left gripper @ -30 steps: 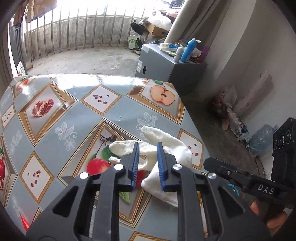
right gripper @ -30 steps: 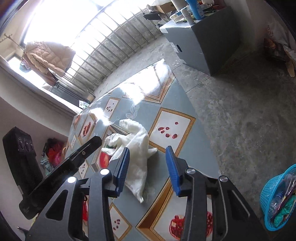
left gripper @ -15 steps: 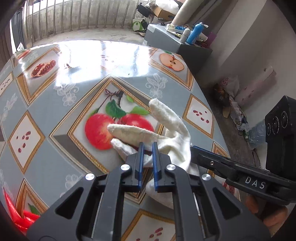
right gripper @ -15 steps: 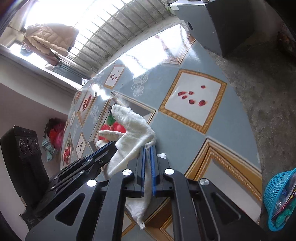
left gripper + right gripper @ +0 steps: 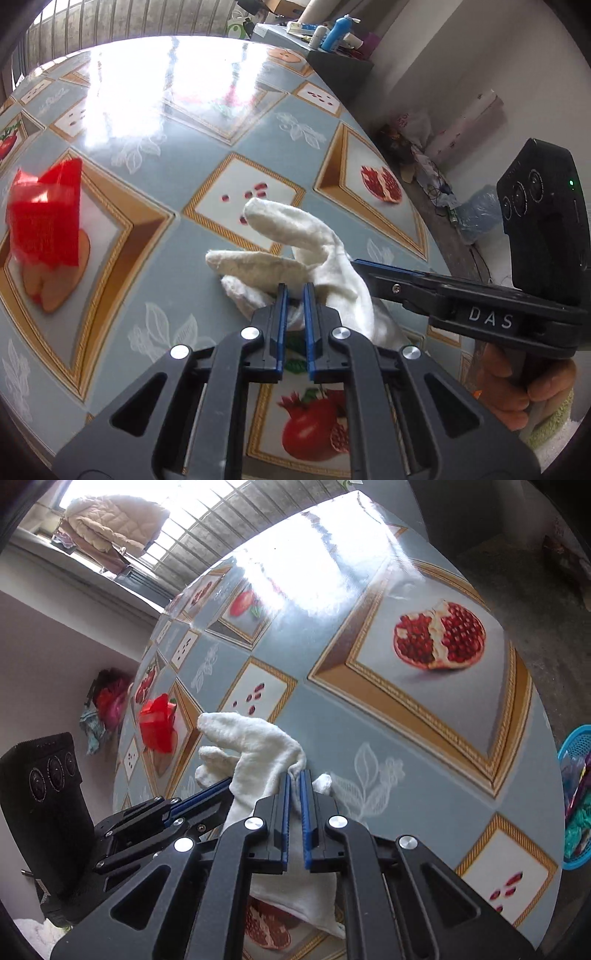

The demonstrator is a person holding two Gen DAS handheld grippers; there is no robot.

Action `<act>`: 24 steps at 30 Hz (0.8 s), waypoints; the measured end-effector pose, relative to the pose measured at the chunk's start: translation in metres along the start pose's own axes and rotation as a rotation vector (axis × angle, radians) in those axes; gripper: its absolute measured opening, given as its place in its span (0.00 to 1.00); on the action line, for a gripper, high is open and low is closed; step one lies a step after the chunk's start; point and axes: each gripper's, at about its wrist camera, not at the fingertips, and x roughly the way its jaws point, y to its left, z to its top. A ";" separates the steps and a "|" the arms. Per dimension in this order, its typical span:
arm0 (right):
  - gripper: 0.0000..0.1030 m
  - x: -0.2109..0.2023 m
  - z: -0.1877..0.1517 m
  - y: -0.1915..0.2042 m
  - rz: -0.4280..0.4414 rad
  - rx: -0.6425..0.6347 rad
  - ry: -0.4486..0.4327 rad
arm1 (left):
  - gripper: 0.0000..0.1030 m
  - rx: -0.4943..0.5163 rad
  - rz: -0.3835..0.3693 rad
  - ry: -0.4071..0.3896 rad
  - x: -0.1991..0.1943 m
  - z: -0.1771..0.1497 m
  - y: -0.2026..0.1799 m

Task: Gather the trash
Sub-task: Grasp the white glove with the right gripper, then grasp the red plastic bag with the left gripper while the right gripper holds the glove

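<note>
"DAS" in white caps on black body of right gripper [image 5: 360, 263], left-wrist view only.

– How is the glove [image 5: 325, 258] finished?
– Soft, fuzzy white cloth is seen, matt throughout.
– And the tablecloth [image 5: 177, 158]?
– Smooth, glossy plastic is shown, with window glare reflected. The red wrapper [image 5: 46, 221] appears thin, shiny and translucent.

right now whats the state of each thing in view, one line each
white glove: lifted off the table, pinched by both grippers, fingers sticking out
left gripper: shut on the glove
right gripper: shut on the glove
red plastic scrap: crumpled, loose on the table, untouched
blue basket: on the floor, already holding trash
tablecloth: flat, glossy
</note>
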 end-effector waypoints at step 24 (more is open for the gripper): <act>0.07 -0.041 -0.042 -0.015 -0.098 0.073 -0.109 | 0.48 -0.068 0.260 -0.343 -0.101 0.043 0.110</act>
